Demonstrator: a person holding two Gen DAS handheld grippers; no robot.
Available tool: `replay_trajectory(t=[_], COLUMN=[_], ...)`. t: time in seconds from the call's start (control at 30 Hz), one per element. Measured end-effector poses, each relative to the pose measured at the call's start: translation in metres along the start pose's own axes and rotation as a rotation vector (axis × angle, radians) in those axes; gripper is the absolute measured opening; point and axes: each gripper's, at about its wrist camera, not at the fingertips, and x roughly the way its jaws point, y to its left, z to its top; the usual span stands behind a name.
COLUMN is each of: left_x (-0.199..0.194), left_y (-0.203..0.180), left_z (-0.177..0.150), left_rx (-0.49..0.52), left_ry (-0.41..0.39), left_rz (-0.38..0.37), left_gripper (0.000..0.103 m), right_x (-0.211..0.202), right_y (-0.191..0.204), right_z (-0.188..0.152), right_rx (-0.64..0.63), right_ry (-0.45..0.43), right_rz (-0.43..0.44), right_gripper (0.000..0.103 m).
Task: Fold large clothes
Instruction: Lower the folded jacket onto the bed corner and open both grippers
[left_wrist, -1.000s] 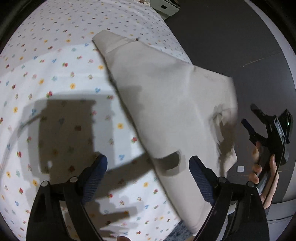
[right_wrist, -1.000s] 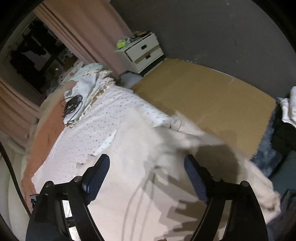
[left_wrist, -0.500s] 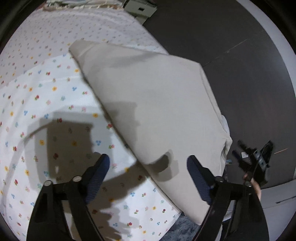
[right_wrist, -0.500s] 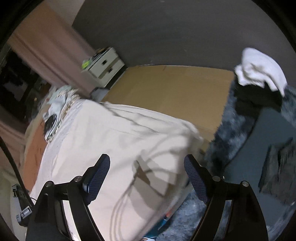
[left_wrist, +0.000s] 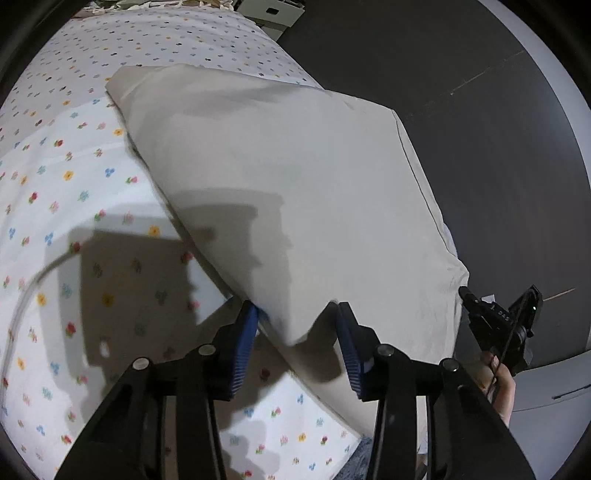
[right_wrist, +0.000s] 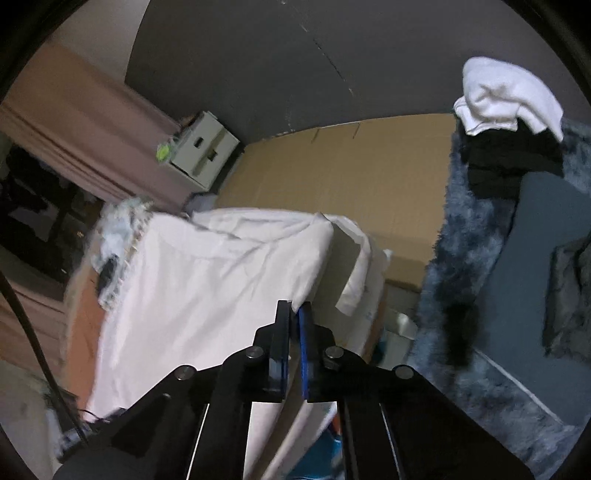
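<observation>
Left wrist view: the flowered bedsheet (left_wrist: 74, 206) fills the field from 7 to 11 o'clock; the cream garment (left_wrist: 295, 192) lies flat on it from 11 o'clock across the centre to 4 o'clock, reaching the bed's edge. At 6 o'clock the left gripper (left_wrist: 295, 336) straddles the garment's near corner, its jaws closing with the cloth between them; the blue pads (left_wrist: 240, 354) stand just beside the fabric and are not seen to press it. At 4 o'clock the right gripper (left_wrist: 495, 321), carried by a hand (left_wrist: 498, 384), meets the garment's other near corner over the dark floor (left_wrist: 480, 110).

Right wrist view: curtains (right_wrist: 74, 122) at 10 o'clock, a small drawer unit (right_wrist: 201, 151) at 11 o'clock, the garment from 8 o'clock to centre, a cardboard sheet (right_wrist: 369, 173) at 1 o'clock, a shaggy rug (right_wrist: 469, 229) at 3 o'clock. The right gripper's jaws are clenched on the garment's edge at centre.

Step in hand, as judged: securing both near corners before a fold. The next move calls for the left jaws to finish gripping, then both corners lifted together and carried evenly toward the far edge at 11 o'clock
</observation>
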Motion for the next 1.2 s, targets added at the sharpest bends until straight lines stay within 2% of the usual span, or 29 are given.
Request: replay_trajectory(t=[0.2, 0.4, 0.53, 0.63, 0.7, 0.83, 0.87, 0.9, 0.93, 0.97, 1.0, 1.2], left_x=[0.007, 0.006, -0.009, -0.026, -0.035, -0.066, -0.074, -0.083, -0.091, -0.102, -0.107, -0.157], left_y=[-0.016, -0.025, -0.016, -0.014, -0.015, -0.027, -0.03, -0.033, -0.036, -0.039, -0.042, -0.056], left_z=[0.013, 0.01, 0.004, 0.002, 0.003, -0.003, -0.005, -0.008, -0.009, -0.013, -0.014, -0.034], left_rx=[0.019, 0.077, 0.085, 0.091, 0.097, 0.171, 0.187, 0.203, 0.215, 0.231, 0.242, 0.318], left_ry=[-0.034, -0.041, -0.03, -0.047, -0.057, -0.108, -0.122, -0.136, -0.148, -0.166, -0.177, -0.262], left_rz=[0.026, 0.058, 0.092, 0.1, 0.102, 0.15, 0.153, 0.154, 0.152, 0.147, 0.147, 0.198], left_gripper=[0.044, 0.045, 0.044, 0.044, 0.044, 0.046, 0.048, 0.058, 0.073, 0.081, 0.091, 0.092], right_x=[0.011, 0.017, 0.017, 0.011, 0.004, -0.014, -0.02, -0.025, -0.031, -0.035, -0.043, -0.078], right_y=[-0.001, -0.003, 0.004, 0.01, 0.016, 0.029, 0.033, 0.035, 0.038, 0.04, 0.044, 0.07], right_z=[0.0, 0.003, 0.0, 0.002, 0.0, -0.005, -0.006, -0.008, -0.011, -0.012, -0.016, -0.043], right_rx=[0.02, 0.046, 0.032, 0.027, 0.007, -0.036, -0.047, -0.053, -0.058, -0.059, -0.063, -0.147], right_ry=[-0.032, -0.065, -0.022, 0.021, 0.034, 0.047, 0.047, 0.047, 0.046, 0.043, 0.028, 0.018], right_rz=[-0.03, -0.067, -0.082, -0.048, -0.066, -0.092, -0.104, -0.107, -0.098, -0.086, -0.069, -0.078], right_gripper=[0.0, 0.0, 0.001, 0.001, 0.001, 0.003, 0.006, 0.026, 0.072, 0.095, 0.103, 0.103])
